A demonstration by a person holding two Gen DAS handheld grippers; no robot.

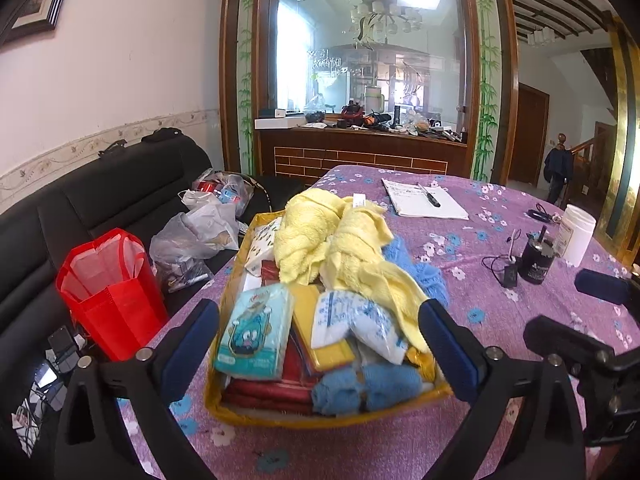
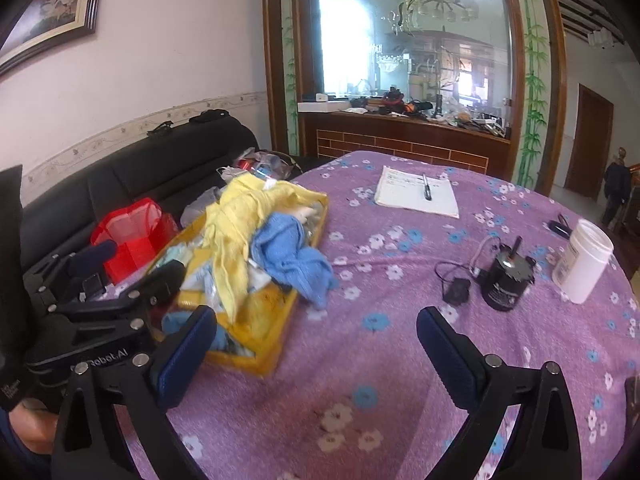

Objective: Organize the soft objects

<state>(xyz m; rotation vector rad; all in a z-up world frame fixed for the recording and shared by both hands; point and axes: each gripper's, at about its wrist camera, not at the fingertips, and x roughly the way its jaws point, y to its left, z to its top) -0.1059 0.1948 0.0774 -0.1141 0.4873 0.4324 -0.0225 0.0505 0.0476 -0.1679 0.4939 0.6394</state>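
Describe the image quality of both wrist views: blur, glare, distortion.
Left wrist view: sharp on the yellow fabric tray of soft goods; fisheye bends the wooden-framed glass partition, which carries bright window and ceiling-light glare. Right wrist view: softer, the blue knitted cloth and purple floral tablecloth look slightly smeared; same glare and dark corner vignetting.

Both grippers are black plastic frames with silver screws, blue padded fingers point(image 1: 448, 344), and white "Robot.AI" lettering.

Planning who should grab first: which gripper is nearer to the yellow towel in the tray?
Left. The left gripper hangs open right at the tray's near end, facing the yellow towel. The right gripper is open over bare tablecloth beside the tray.
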